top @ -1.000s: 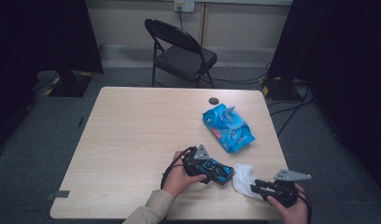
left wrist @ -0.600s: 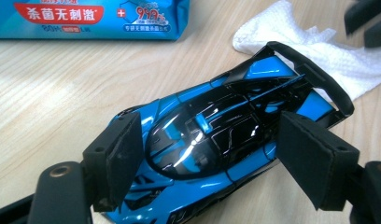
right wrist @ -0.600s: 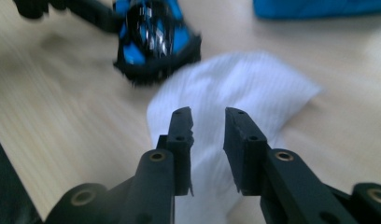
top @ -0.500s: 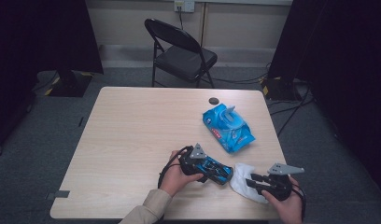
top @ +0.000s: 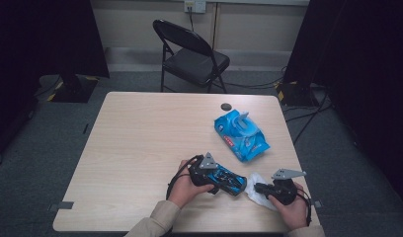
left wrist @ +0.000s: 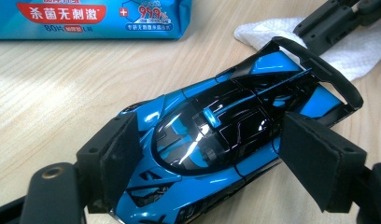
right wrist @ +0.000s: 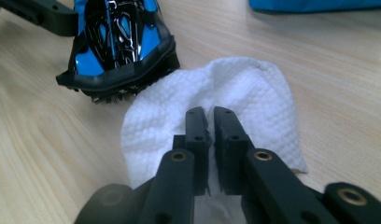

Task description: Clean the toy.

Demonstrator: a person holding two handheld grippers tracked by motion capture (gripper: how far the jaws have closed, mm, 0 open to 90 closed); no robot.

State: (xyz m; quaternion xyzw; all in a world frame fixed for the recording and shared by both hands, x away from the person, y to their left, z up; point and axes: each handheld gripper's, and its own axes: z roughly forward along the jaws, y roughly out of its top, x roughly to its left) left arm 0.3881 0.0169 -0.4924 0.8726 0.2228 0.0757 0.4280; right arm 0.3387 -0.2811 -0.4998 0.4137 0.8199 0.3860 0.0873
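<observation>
A blue and black toy car [top: 230, 180] [left wrist: 254, 93] lies near the table's front edge, and my left gripper [top: 237, 184] [left wrist: 209, 140] is shut on its sides. Just right of the car lies a crumpled white wipe [top: 261, 200] [right wrist: 244, 88] [left wrist: 361, 56]. My right gripper [top: 257, 187] [right wrist: 211, 112] points left at the car's rear [right wrist: 118, 42]. Its jaws have just been closing and now stand almost together, pinching a raised fold of the wipe.
A blue pack of wet wipes [top: 241, 133] [left wrist: 86, 18] lies farther back on the wooden table [top: 140, 138], its flap open. A small dark round thing [top: 225, 106] sits near the far edge. A black folding chair [top: 189, 54] stands behind the table.
The right gripper has moved left over the wipe, toward the car's rear, and its jaws have closed on the wipe. The left gripper with the car has stayed about where it was.
</observation>
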